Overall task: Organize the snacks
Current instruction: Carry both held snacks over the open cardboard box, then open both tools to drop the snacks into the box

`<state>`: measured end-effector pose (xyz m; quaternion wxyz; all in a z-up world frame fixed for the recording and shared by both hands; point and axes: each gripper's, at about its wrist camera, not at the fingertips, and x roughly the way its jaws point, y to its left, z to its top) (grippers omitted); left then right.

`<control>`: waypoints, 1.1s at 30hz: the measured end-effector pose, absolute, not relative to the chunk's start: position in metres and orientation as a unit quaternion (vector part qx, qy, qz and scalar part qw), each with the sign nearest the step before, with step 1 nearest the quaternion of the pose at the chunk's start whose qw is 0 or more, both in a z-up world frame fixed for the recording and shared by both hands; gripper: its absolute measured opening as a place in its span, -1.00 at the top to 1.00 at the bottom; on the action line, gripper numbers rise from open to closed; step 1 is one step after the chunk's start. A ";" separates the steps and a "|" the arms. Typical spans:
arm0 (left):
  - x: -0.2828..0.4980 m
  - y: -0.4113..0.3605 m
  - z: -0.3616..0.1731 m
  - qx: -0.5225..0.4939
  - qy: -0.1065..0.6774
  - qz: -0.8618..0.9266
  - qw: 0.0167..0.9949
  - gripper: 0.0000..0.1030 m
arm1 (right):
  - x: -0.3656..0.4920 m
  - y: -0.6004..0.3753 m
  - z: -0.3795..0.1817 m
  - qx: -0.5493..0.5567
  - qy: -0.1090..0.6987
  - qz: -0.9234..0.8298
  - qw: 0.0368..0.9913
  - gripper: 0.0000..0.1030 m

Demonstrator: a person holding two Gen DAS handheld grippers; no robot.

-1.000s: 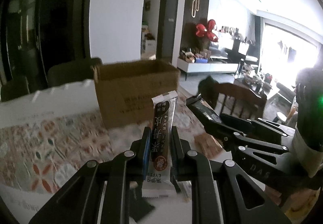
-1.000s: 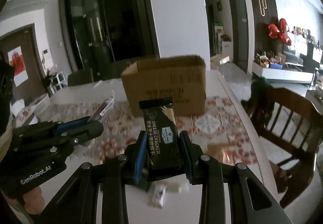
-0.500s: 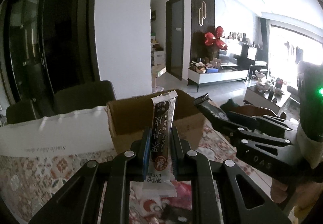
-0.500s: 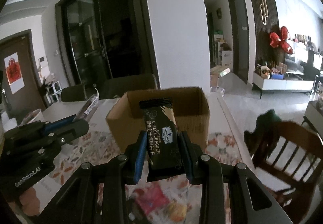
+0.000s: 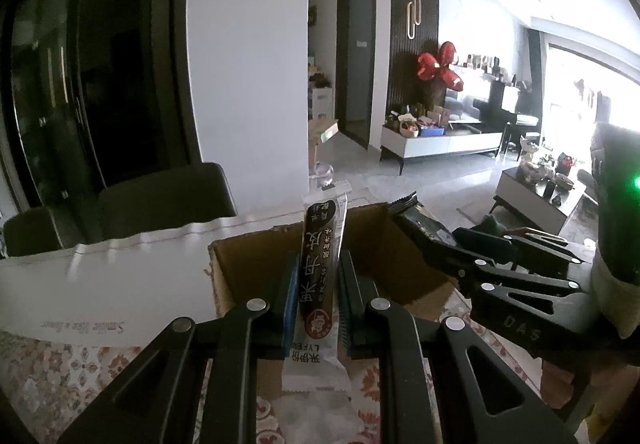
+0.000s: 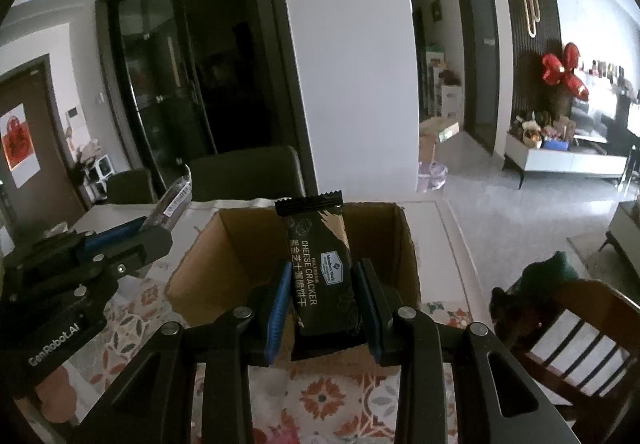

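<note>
My left gripper (image 5: 318, 268) is shut on a slim brown and white snack bar (image 5: 320, 276), held upright in front of the open cardboard box (image 5: 240, 272). My right gripper (image 6: 322, 276) is shut on a black cheese cracker packet (image 6: 320, 268), held upright just over the near edge of the same box (image 6: 200, 268). Each gripper shows in the other's view: the right one (image 5: 424, 228) at the box's right side, the left one (image 6: 160, 232) at its left side. The box floor is hidden.
The box stands on a floral tablecloth (image 6: 320, 400). A white bag (image 5: 100, 284) lies left of the box. Dark chairs (image 6: 244, 176) stand behind the table, and a wooden chair (image 6: 580, 336) stands at the right.
Both grippers have risen and moved forward toward the box with their snacks. The box now sits close below and its open top shows.
</note>
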<state>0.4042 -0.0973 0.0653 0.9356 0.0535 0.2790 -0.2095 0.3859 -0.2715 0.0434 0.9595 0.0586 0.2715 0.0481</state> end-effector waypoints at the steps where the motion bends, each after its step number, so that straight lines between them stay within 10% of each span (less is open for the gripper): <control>1: 0.410 -0.099 0.064 0.050 0.285 -0.211 0.934 0.64 | 0.391 -0.274 0.042 0.063 0.274 0.047 0.959 0.34; 10: 0.463 -0.105 0.044 0.038 0.334 -0.191 0.922 0.61 | 0.437 -0.279 0.025 0.070 0.313 0.043 0.946 0.34; 14: 0.462 -0.104 0.039 0.048 0.334 -0.170 0.926 -0.03 | 0.445 -0.278 0.020 0.066 0.320 0.039 0.944 0.10; 33: 0.341 -0.062 0.067 0.050 0.254 -0.131 0.957 -0.63 | 0.338 -0.258 0.039 0.053 0.237 0.012 0.970 -0.32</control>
